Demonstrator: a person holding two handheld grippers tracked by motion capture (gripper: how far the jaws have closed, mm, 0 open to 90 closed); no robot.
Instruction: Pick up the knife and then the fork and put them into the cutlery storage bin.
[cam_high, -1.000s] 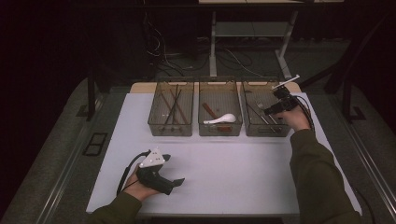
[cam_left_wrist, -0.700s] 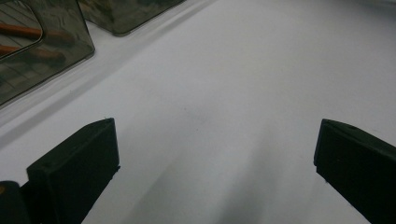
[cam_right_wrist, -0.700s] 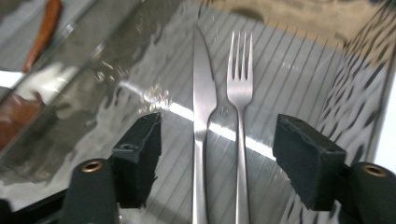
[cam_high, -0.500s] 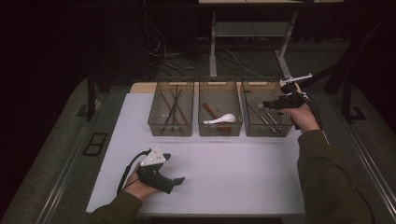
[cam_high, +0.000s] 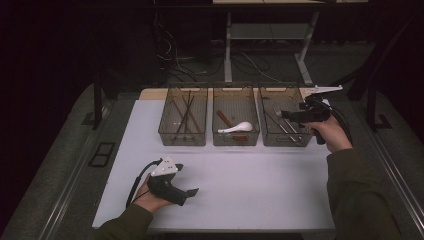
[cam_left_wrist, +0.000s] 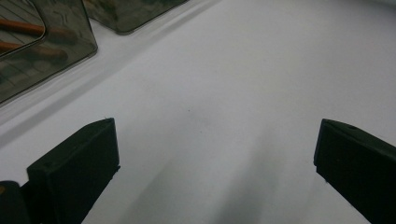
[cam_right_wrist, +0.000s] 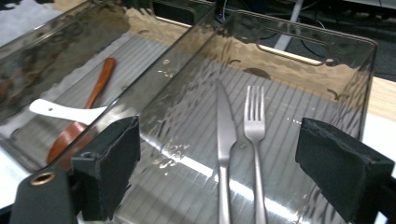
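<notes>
Drawing the right gripper (cam_high: 286, 114) up and back from the right-hand bin (cam_high: 284, 141) was the step in hand in the high view, and doing it well meant lifting clear of the rim before swinging away, so nothing nudged the bin. Its fingers had just been opening, with nothing between them. The left gripper (cam_high: 192, 191) rested on the white table (cam_high: 250, 185), well apart from the three bins.

In the left gripper view, the fingers (cam_left_wrist: 74, 172) stood wide apart and released over bare table, holding nothing.

In the right gripper view, the fingers (cam_right_wrist: 109, 163) were spread wide and empty above the bin. Below them a steel knife (cam_right_wrist: 225, 140) and fork (cam_right_wrist: 255, 126) lay side by side on the ribbed floor, touching near their necks, tips towards the far wall. Both looked plain, slim and polished. A wooden spoon (cam_right_wrist: 84, 116) and a white spoon (cam_right_wrist: 60, 111) lay in the neighbouring bin (cam_right_wrist: 140, 51).
</notes>
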